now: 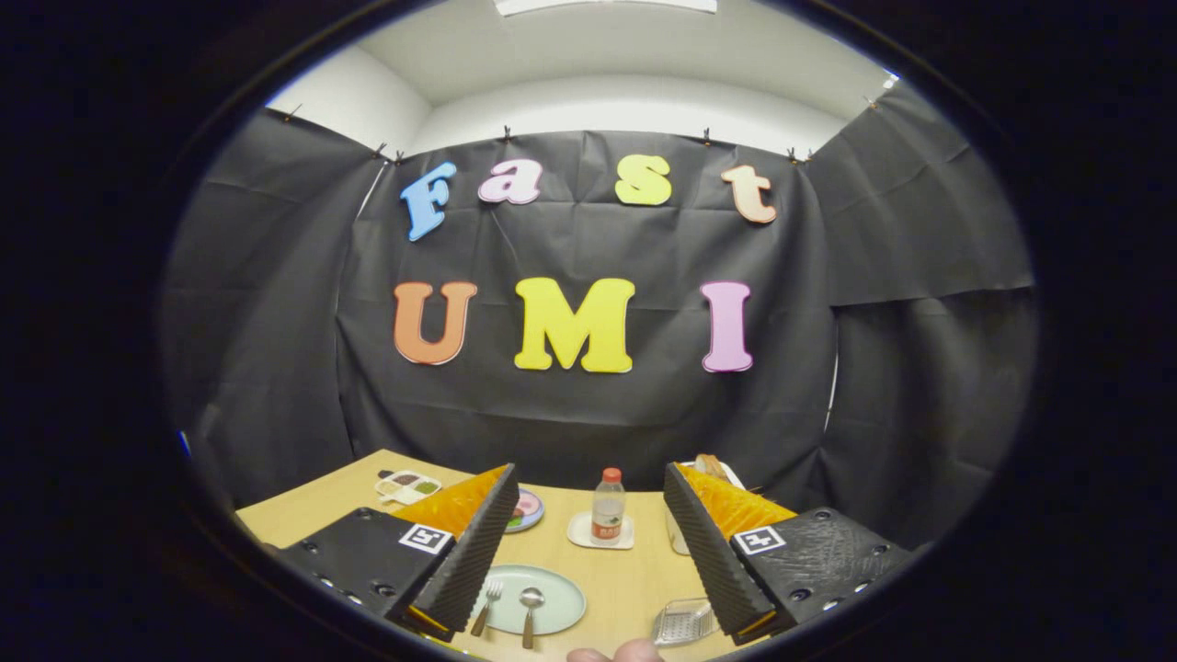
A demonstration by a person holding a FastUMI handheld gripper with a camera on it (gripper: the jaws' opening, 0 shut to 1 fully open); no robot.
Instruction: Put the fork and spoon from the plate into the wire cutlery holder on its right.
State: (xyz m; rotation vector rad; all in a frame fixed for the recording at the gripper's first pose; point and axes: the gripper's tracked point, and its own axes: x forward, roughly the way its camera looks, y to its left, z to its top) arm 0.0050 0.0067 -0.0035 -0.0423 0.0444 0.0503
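One fork (487, 607), one spoon (531, 613), hand-held gripper (588, 542) agape.

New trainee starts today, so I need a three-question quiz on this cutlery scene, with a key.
1. True or false: the fork and spoon lie side by side on the plate.
2. The tongs are: A) shut on the fork B) open, holding nothing C) shut on the bottle.
3. Fill in: beyond the plate, a bottle stands on a small white ____.

Key: 1 true; 2 B; 3 dish.
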